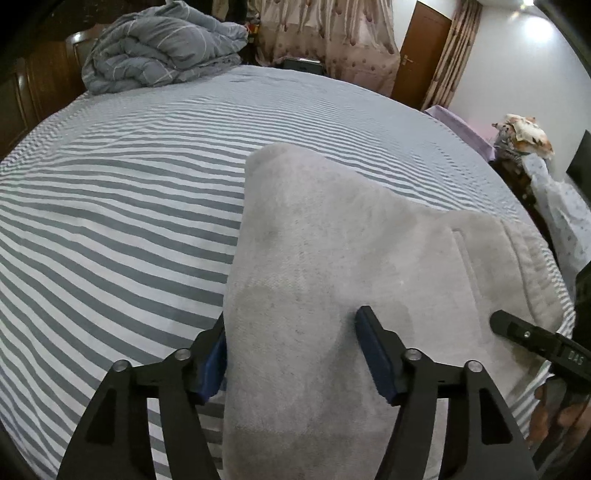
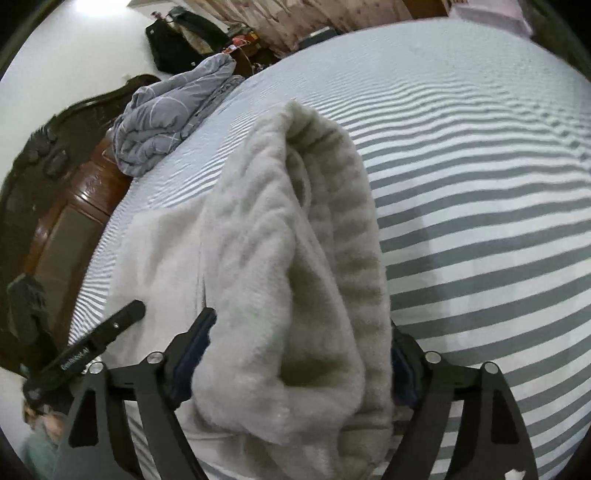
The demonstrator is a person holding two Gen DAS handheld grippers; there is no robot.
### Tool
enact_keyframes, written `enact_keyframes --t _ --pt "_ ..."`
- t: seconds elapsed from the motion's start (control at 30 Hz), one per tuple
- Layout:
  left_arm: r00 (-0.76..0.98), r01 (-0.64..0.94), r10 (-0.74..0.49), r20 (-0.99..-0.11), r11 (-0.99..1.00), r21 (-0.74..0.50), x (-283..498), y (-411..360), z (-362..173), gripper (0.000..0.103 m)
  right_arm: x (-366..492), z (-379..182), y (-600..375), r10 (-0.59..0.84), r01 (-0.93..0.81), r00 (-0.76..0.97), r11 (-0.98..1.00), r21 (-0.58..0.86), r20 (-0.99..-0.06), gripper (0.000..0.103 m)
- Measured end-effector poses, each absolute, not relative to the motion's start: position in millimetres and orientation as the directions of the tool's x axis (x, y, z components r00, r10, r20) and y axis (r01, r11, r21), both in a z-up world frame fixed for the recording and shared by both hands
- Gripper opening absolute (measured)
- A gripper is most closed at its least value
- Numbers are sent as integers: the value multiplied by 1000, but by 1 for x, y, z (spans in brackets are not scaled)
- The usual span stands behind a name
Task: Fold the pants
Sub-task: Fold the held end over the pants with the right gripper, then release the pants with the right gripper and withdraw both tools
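The pale grey fleece pants (image 1: 332, 258) lie folded on the striped bed (image 1: 110, 221). My left gripper (image 1: 295, 354) is open, its blue-padded fingers (image 1: 373, 354) straddling the near left edge of the fabric. In the right wrist view the pants (image 2: 280, 258) bulge up in a thick fold with the ribbed waistband (image 2: 343, 206) on the right side. My right gripper (image 2: 295, 369) is open wide around this fold; its right finger is mostly hidden by fabric. A finger of the right gripper shows in the left wrist view (image 1: 517, 332), and a finger of the left gripper shows in the right wrist view (image 2: 110, 325).
A crumpled grey duvet (image 1: 162, 48) sits at the bed's far corner by a dark wooden headboard (image 2: 48, 184). Curtains (image 1: 325, 33), a brown door (image 1: 424, 48) and a pile of clothes (image 1: 528, 140) stand beyond the bed. Striped sheet (image 2: 480, 184) stretches around the pants.
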State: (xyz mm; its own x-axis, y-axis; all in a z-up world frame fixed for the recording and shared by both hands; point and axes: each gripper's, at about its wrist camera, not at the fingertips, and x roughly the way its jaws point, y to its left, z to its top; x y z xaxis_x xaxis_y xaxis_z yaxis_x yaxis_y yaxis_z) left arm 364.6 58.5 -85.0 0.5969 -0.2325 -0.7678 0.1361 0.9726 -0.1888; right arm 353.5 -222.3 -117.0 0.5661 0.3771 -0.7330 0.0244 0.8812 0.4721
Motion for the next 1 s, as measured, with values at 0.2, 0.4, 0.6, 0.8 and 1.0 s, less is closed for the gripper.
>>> enact_keyframes --t 0.2,0.4,0.6,0.8,1.0 --pt "626 125 -209 -751 978 -167 360 61 -96 77 353 -123 -219 361 4 576 896 444 -733 80" --pt "649 118 -192 -736 981 -152 358 66 -102 85 347 -125 -217 340 -16 598 910 413 -726 84" --pt "608 75 -172 -775 984 -160 349 69 -90 89 346 -118 -219 332 35 591 900 434 -735 88" --pt "641 79 -84 -763 996 -44 313 67 -58 89 323 -92 -216 287 48 613 916 397 -736 88" --pt "659 31 -42 -751 999 -29 258 75 -31 95 280 -60 -199 137 57 629 974 221 -765 97"
